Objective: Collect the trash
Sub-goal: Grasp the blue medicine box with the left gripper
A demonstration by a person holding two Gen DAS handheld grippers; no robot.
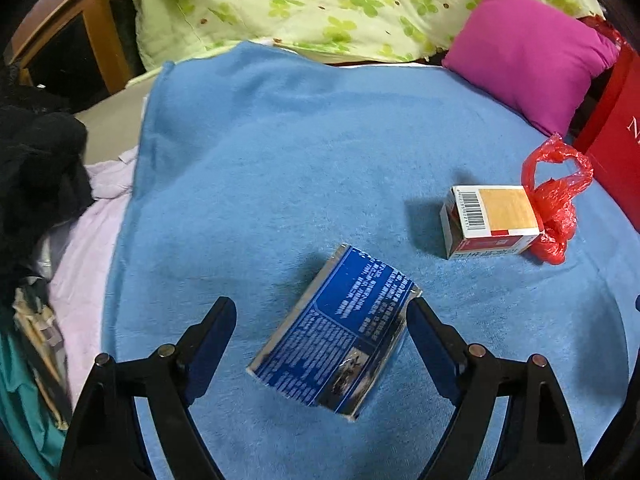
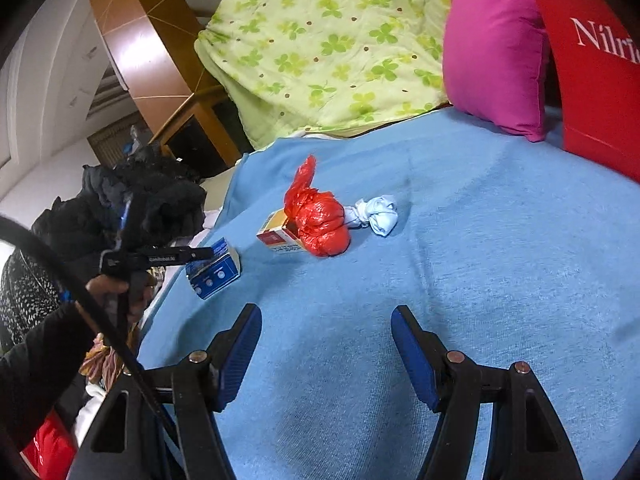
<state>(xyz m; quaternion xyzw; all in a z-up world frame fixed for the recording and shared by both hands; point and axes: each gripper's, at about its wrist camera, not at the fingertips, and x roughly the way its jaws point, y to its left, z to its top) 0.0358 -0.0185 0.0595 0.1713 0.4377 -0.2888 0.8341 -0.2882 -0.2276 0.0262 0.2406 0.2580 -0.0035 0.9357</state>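
Left wrist view: the left gripper (image 1: 322, 320) points down at a blue blanket (image 1: 320, 152) spread over a bed. Its two black jaws with blue pads stand wide apart. Between them lies a blue box (image 1: 340, 328) with white print, tilted on the blanket. The right pad sits right at the box's upper corner; the left pad is clear of it, so nothing is clamped. Whether the right pad truly touches the box is hard to tell from this angle. Further right on the blanket lies a small white and red carton (image 1: 490, 218) with a barcode and a tan panel. A crumpled red plastic bag (image 1: 556, 204) lies against its right end. Behind are a magenta pillow (image 1: 528, 56), a green clover-print quilt (image 1: 320, 4) and a red paper bag (image 1: 616, 152) at the right edge. Dark clothing (image 1: 36, 168) is heaped at the left.

Right wrist view: the right gripper (image 2: 326, 328) hovers over bare blanket, jaws apart, holding nothing. Ahead, near the middle of the blanket, the red plastic bag (image 2: 320, 220) rests against the carton (image 2: 278, 236), and a knotted pale blue wad (image 2: 374, 212) lies just beside the bag on its right. At the left edge of the blanket a person's hand (image 2: 112, 288) holds the other gripper, whose tip is at the blue box (image 2: 214, 272).
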